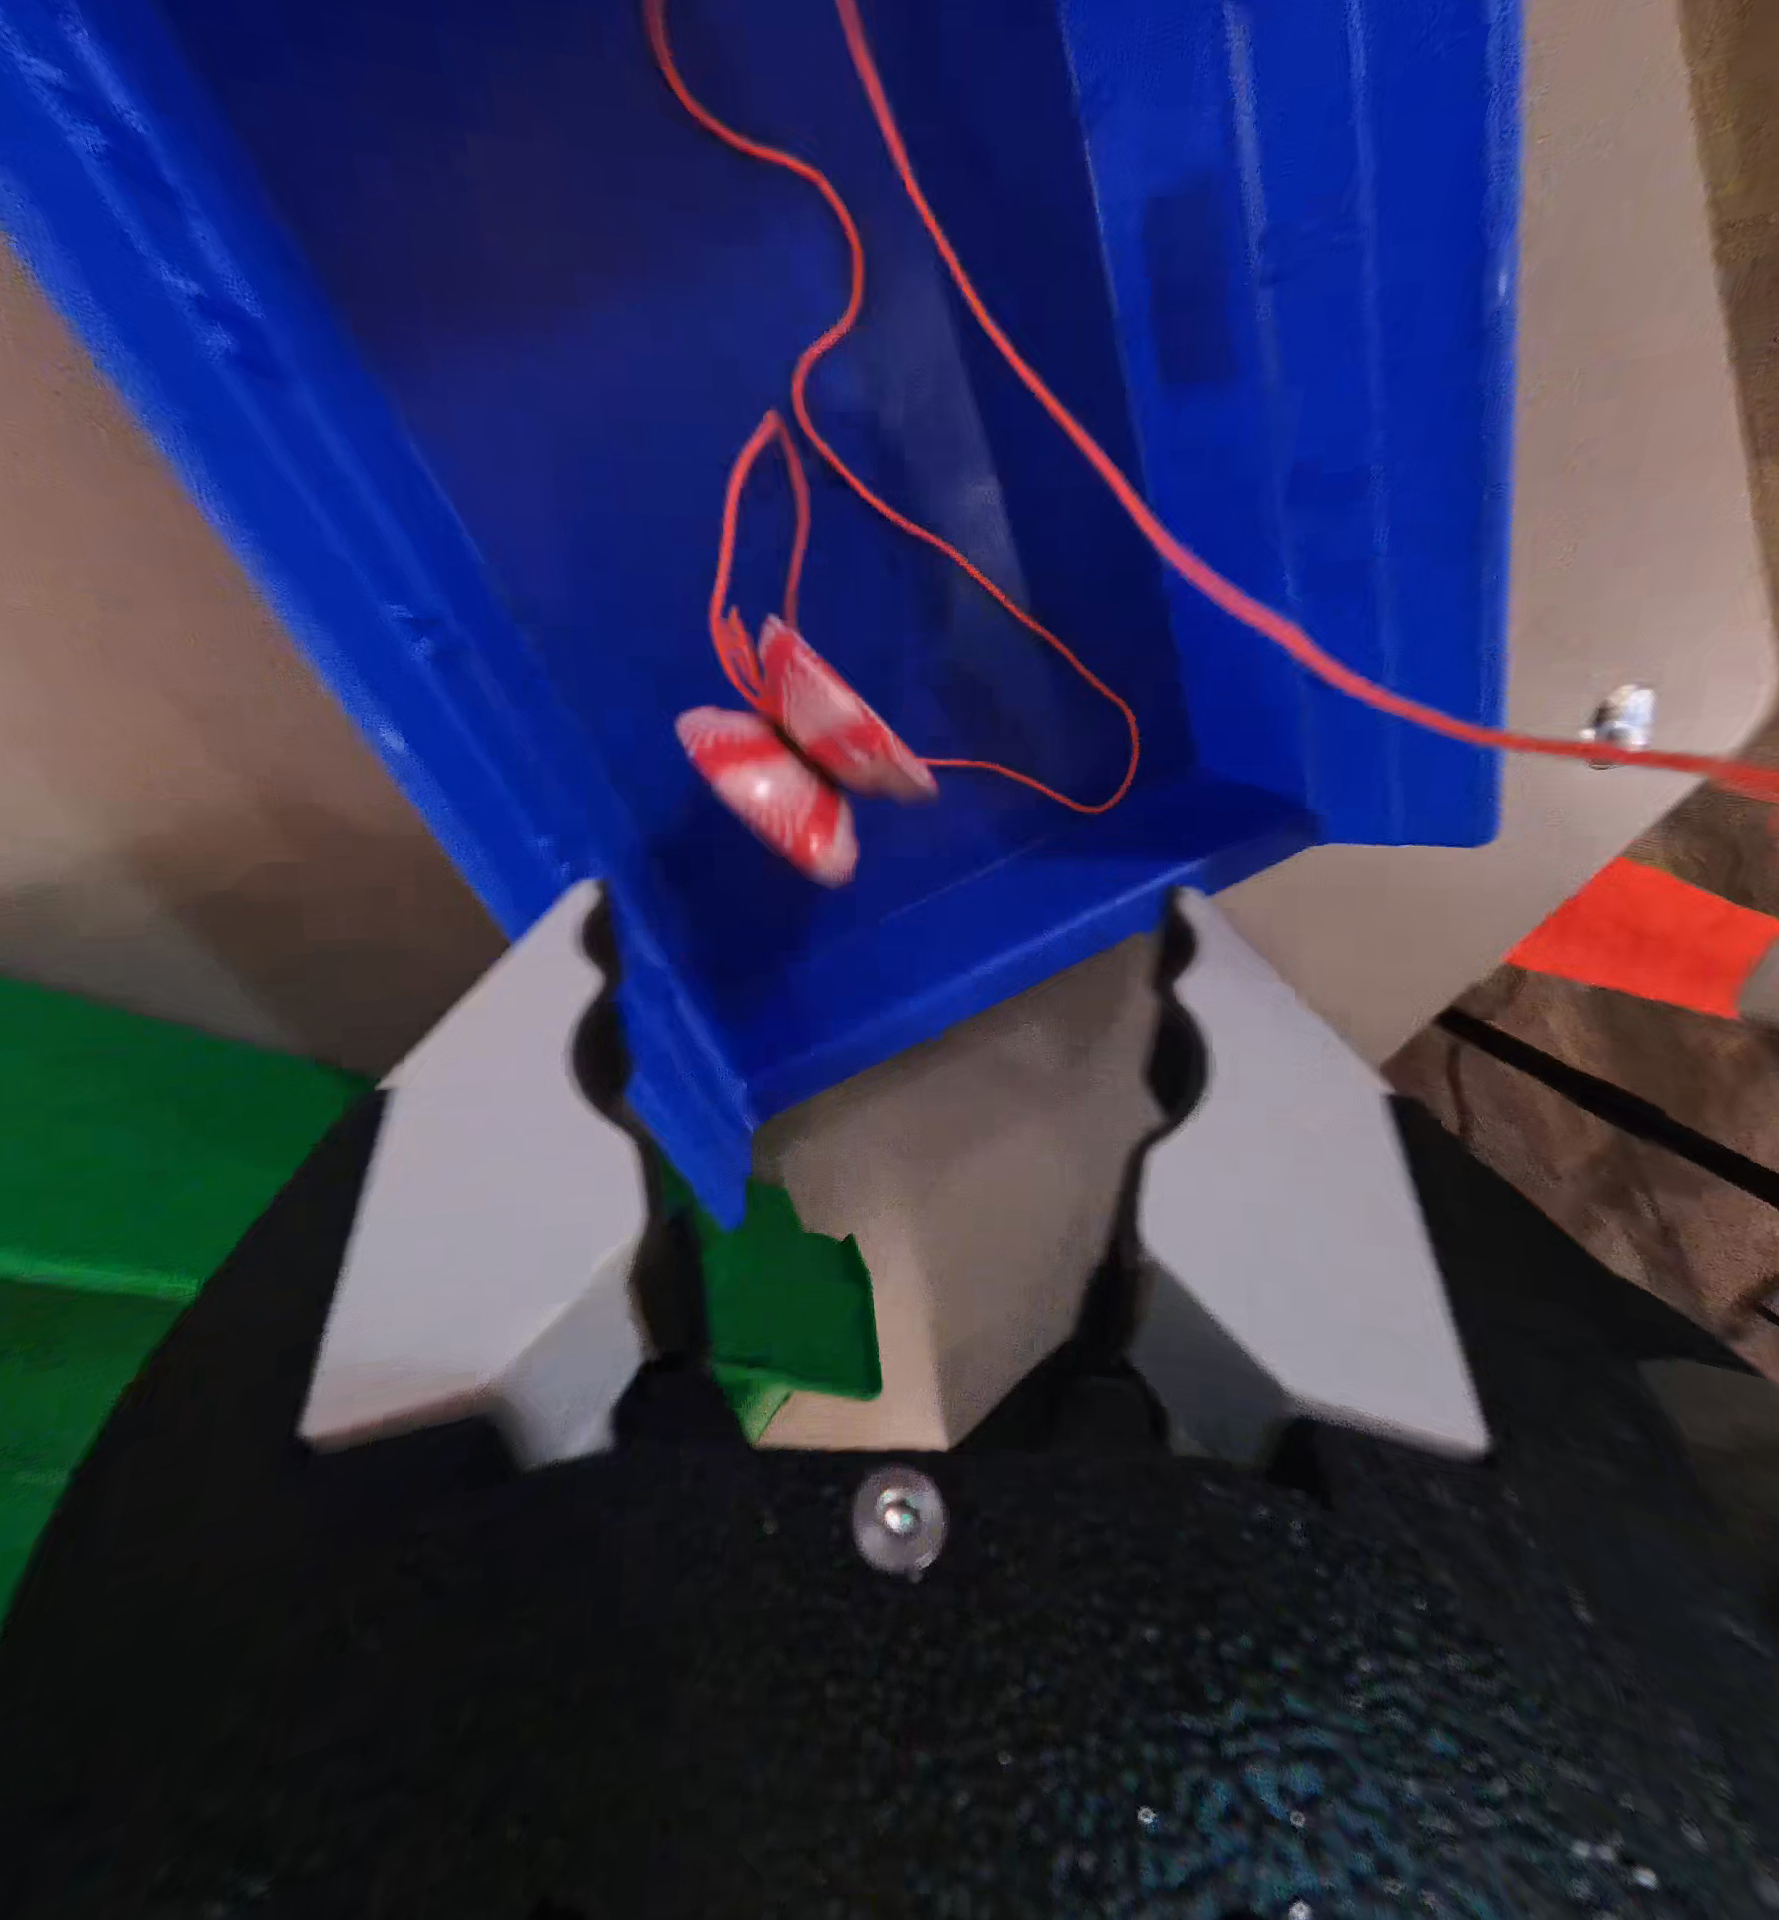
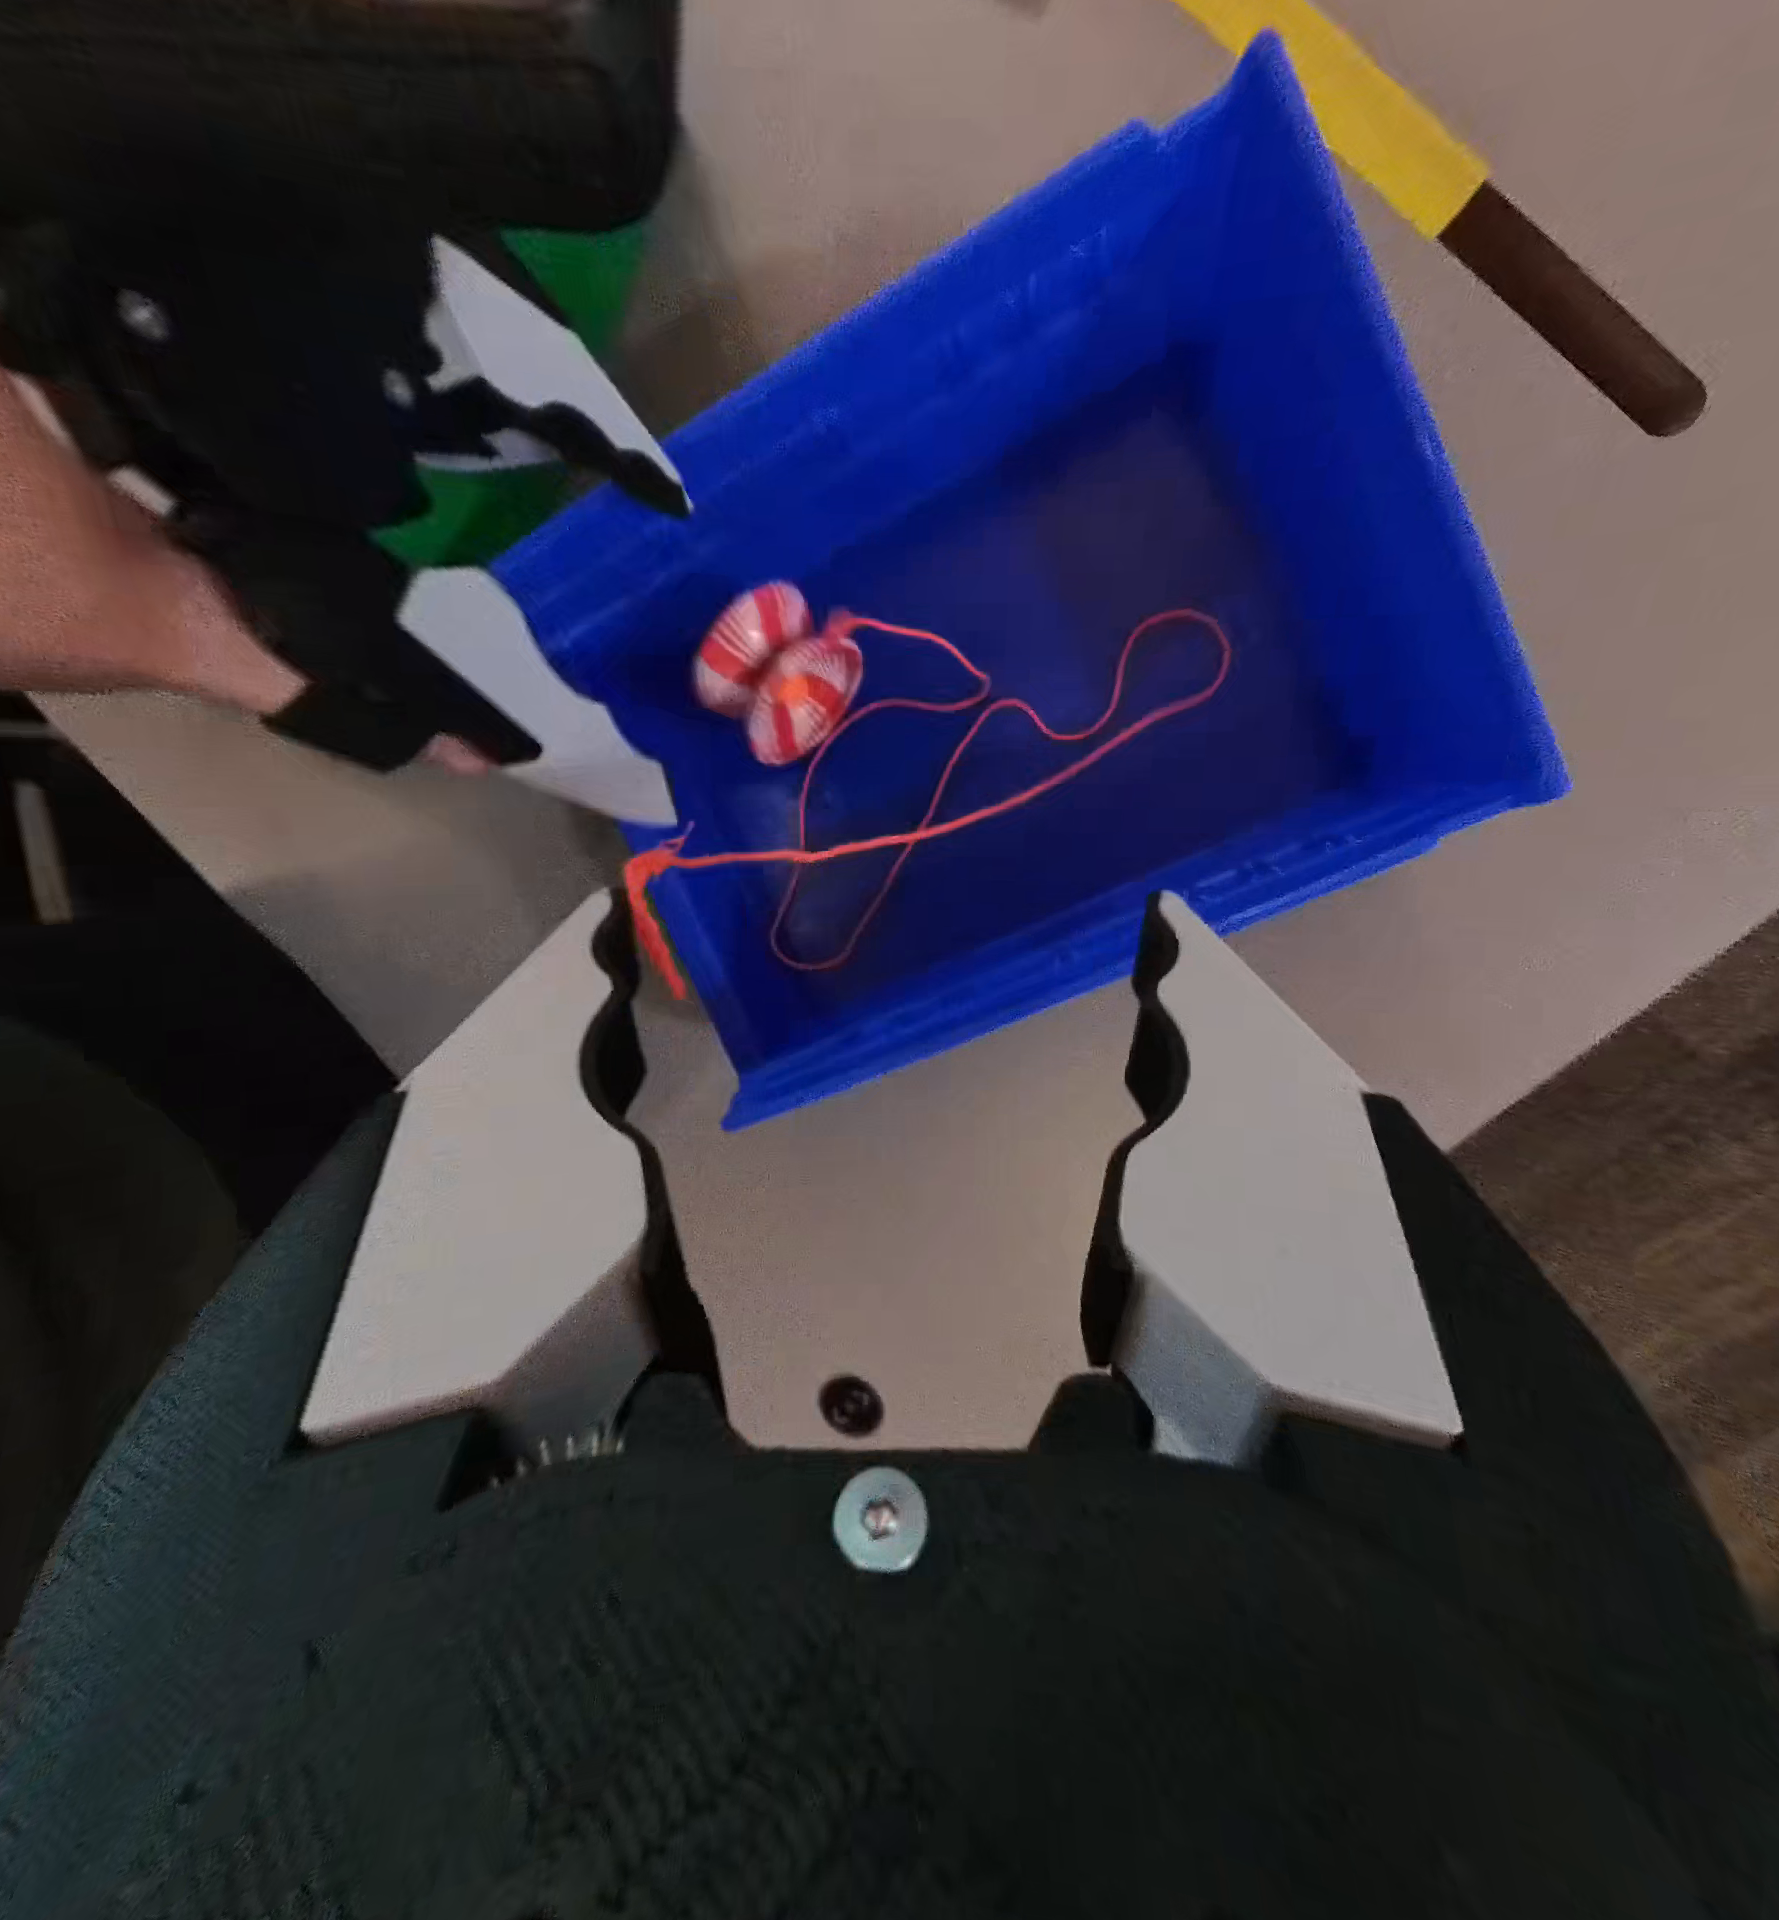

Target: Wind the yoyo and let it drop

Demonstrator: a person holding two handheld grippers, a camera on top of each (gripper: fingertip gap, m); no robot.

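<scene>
Beige table [image 2: 968, 1247], yoyo [image 2: 776, 670] sideways in bin [image 2: 1436, 582].

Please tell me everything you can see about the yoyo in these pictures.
The yoyo is small, with two rounded halves striped red and white, glossy like plastic, joined at a narrow middle. It lies on its side on the floor of the blue bin, near the corner where the left gripper is. Its red string is unwound, lying in loose loops across the bin floor and trailing over the rim. Neither gripper touches it.

yoyo [image 2: 778, 672] | red-white striped | unwound, string [image 2: 978, 800] loose | in blue bin [image 2: 1425, 582]
</scene>
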